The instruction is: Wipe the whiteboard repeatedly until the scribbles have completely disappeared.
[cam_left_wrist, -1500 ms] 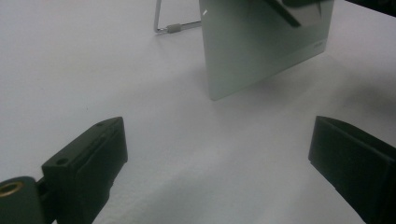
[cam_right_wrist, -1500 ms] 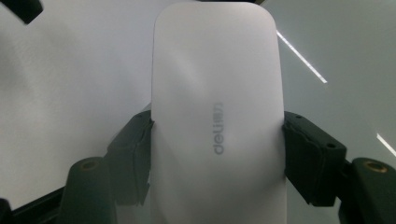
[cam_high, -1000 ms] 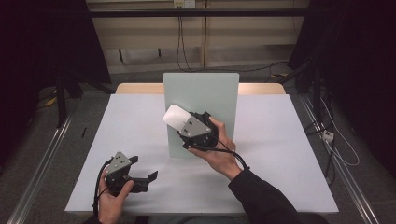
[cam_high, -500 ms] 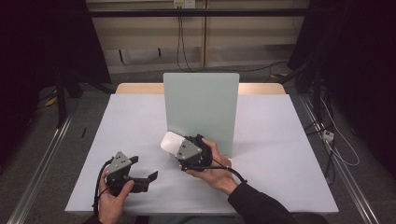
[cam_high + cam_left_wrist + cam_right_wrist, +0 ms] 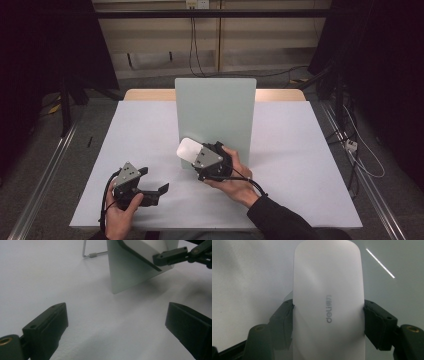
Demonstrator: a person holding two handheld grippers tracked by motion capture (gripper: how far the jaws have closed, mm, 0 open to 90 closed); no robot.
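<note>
I've got the white mouse (image 5: 328, 302) clamped in my right gripper (image 5: 202, 156), jaws squeezed onto its two long sides near the middle, and it sticks straight out ahead of the jaws, long axis running along the gripper's own line. The nose of the mouse points away from me and to my left, just in front of the pale green board (image 5: 216, 117) standing upright on the white table (image 5: 300, 165). From the high view the mouse (image 5: 189, 149) sits low, close over the table at the foot of that board; whether it touches the table yet I can't tell. Setting it down looks like the next thing, I'd say, so what matters is the gap beneath it and the board right behind. My left gripper (image 5: 152, 190) rests nearer my body, off to the left and well apart from the mouse, jaws wide open with nothing between them. The mouse itself is smooth, matte white, rounded at the front, with a small grey logo printed lengthwise on its top
</note>
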